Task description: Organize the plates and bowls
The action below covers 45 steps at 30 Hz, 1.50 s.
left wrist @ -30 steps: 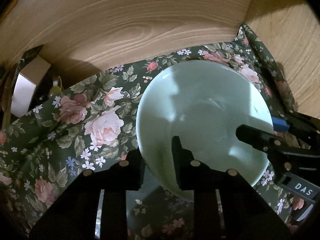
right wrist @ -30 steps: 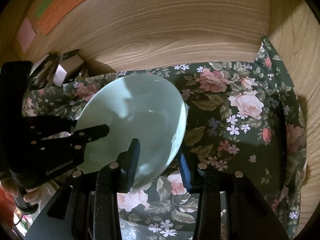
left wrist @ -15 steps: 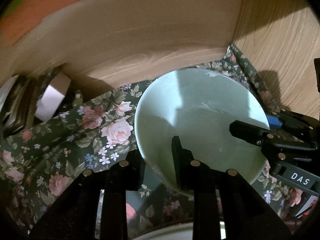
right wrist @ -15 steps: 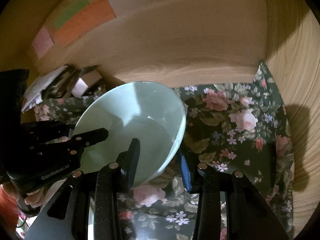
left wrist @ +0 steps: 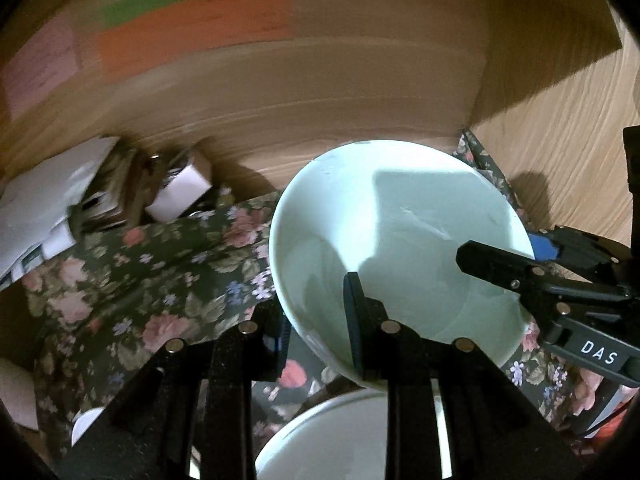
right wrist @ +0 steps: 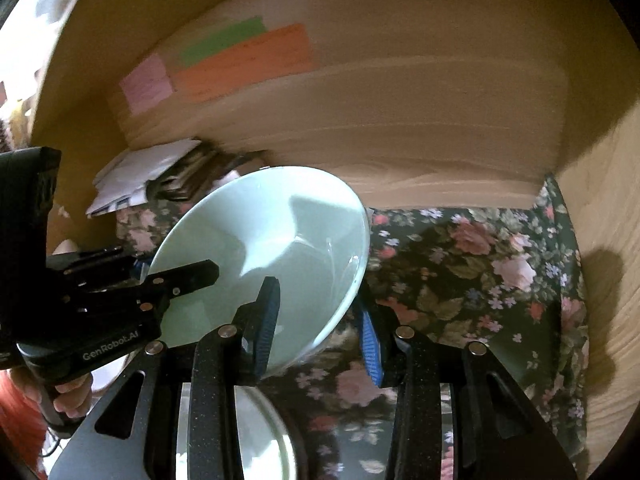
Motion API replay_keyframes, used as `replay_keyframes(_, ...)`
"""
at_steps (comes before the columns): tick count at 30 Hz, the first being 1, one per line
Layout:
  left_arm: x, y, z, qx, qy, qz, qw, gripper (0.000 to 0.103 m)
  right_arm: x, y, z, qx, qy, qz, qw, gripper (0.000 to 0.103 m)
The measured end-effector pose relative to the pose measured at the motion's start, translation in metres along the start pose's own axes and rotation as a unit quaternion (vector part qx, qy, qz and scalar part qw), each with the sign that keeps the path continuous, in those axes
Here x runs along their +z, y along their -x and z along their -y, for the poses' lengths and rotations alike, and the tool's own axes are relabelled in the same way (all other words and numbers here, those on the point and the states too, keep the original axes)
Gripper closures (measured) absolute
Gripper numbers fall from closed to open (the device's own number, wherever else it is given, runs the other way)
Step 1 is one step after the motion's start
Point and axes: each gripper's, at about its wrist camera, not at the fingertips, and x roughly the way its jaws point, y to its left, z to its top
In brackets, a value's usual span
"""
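Together both grippers carry one pale green bowl [left wrist: 400,236] above a dark floral cloth [left wrist: 132,280] inside a wooden cupboard. From its own wrist view the left gripper [left wrist: 320,320] points steeply downward; its jaws are nearly closed and clench the near rim of the bowl, one finger inside the basin and the other outside against the wall. The right gripper [right wrist: 316,320] points down more gently and grips the bowl's opposite rim the same way, its left finger inside the bowl and the blue-ribbed right pad outside, so the bowl's wall is pinched between them. In the left wrist view the right gripper enters from the right edge, with one black finger lying over the bowl's inner surface. In the right wrist view the left gripper comes in from the left, and a hand [right wrist: 68,396] wraps around its handle at the lower left.

The bowl hangs clear of the cloth, tilted in the right wrist view with its mouth toward the left. Below it, at the bottom of both views, lies the rim of a second white dish [left wrist: 340,436]. At the back left of the shelf sits a blurred pile of papers [left wrist: 44,208] and a small white box [left wrist: 180,192]. Coloured paper notes [right wrist: 240,60] stick to the wooden back wall [right wrist: 420,120]
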Motion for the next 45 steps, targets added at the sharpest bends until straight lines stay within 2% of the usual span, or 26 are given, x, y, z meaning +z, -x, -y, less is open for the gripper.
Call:
replay_keyframes(13,-0.038,0.053,-0.044,0.031,0.048,0.027,0.9980,0.079,-0.004,-0.002,-0.059,0.043,0.048,0.003,0.998,0.069)
replay_keyframes(26,-0.075,0.089,-0.091,0.072,0.098,0.039,0.9918,0.079,-0.011,-0.017,-0.119,0.094,0.094,-0.012,0.991,0.069)
replay_keyframes(33,-0.095,0.105,-0.112,0.090,0.127,0.045,0.9868,0.079,-0.018,-0.024,-0.143,0.118,0.110,-0.025,0.987,0.069)
replay_keyframes(45,-0.133,0.114,-0.137,0.117,0.158,0.034,0.9799,0.079,-0.033,-0.046,-0.173,0.146,0.128,-0.062,0.979,0.069)
